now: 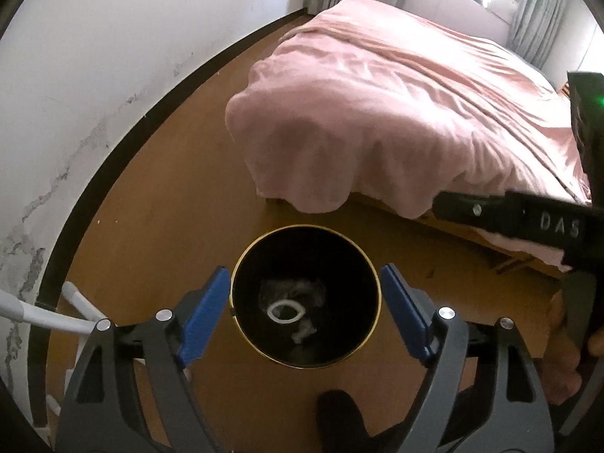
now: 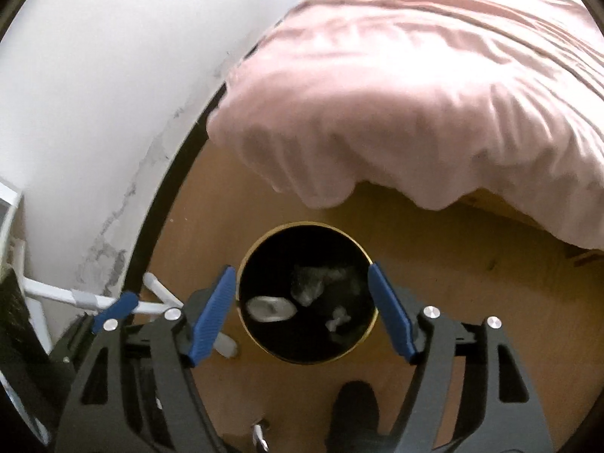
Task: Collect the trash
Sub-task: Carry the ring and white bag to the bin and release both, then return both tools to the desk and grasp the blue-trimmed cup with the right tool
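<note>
A round black trash bin [image 1: 241, 324] with a gold rim stands on the wooden floor below both grippers; it also shows in the right wrist view [image 2: 249, 332]. Inside lie a white ring-shaped piece [image 1: 285, 311], a crumpled clear wrapper [image 2: 309, 283] and a small white scrap [image 2: 337, 321]. My left gripper [image 1: 305, 313] is open and empty above the bin. My right gripper [image 2: 302, 311] is open and empty above the bin too. The right gripper's black body [image 1: 528, 222] shows at the right of the left wrist view.
A bed with a pink cover [image 1: 396, 113] stands just beyond the bin. A white wall with a dark baseboard [image 1: 113, 158] runs on the left. White furniture legs [image 2: 158, 294] stand left of the bin. A dark foot [image 2: 355, 411] is on the floor near me.
</note>
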Demonstrator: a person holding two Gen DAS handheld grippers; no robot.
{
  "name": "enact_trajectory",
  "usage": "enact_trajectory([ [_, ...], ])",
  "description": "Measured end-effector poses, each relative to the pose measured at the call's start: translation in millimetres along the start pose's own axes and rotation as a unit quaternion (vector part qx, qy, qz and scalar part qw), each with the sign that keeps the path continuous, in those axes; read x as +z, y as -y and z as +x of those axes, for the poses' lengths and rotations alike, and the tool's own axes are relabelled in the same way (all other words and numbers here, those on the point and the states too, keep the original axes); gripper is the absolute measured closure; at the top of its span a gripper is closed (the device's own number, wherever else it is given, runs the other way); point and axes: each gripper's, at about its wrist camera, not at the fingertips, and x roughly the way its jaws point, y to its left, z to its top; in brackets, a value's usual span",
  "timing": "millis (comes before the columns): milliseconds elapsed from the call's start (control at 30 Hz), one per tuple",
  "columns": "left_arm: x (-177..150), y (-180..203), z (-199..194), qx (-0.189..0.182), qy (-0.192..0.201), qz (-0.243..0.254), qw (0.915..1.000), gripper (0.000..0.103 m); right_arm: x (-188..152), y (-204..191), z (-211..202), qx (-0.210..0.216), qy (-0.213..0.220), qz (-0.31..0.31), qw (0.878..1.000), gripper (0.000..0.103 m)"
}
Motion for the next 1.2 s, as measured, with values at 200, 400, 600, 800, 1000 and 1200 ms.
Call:
enact_trajectory([
  [200,-1.3,6.6,-75.1,0.009,0.038,0.020,0.9990,0.016,14.2,-50.3,-43.5,0.003,0.024,-0.071,0.997,0.030],
  [400,-13.5,-7.1,-190.3,0.000,0.091,0.000,0.9959,0.011,15.9,-142.6,-120.3,0.036,0.083,-0.167,0.982,0.020],
  [600,-62.1,-71.4,-308.2,0.083,0.145,-0.046,0.9848,0.011,-38.8,-282.4,-149.6,0.125,0.073,-0.297,0.944,0.019],
  [800,-149.2,-177.9,-386.9,0.219,0.156,-0.167,0.9485,0.011,-124.6,-420.5,-148.2,0.221,0.016,-0.413,0.883,0.019],
  [1000,-251.4,-264.1,-454.5,0.309,0.155,-0.304,0.8876,0.011,-221.5,-514.4,-140.9,0.274,-0.057,-0.499,0.820,0.019],
  [1200,-320.6,-305.5,-500.2,0.347,0.157,-0.377,0.8440,0.011,-291.4,-561.4,-126.8,0.263,-0.085,-0.561,0.781,0.019],
])
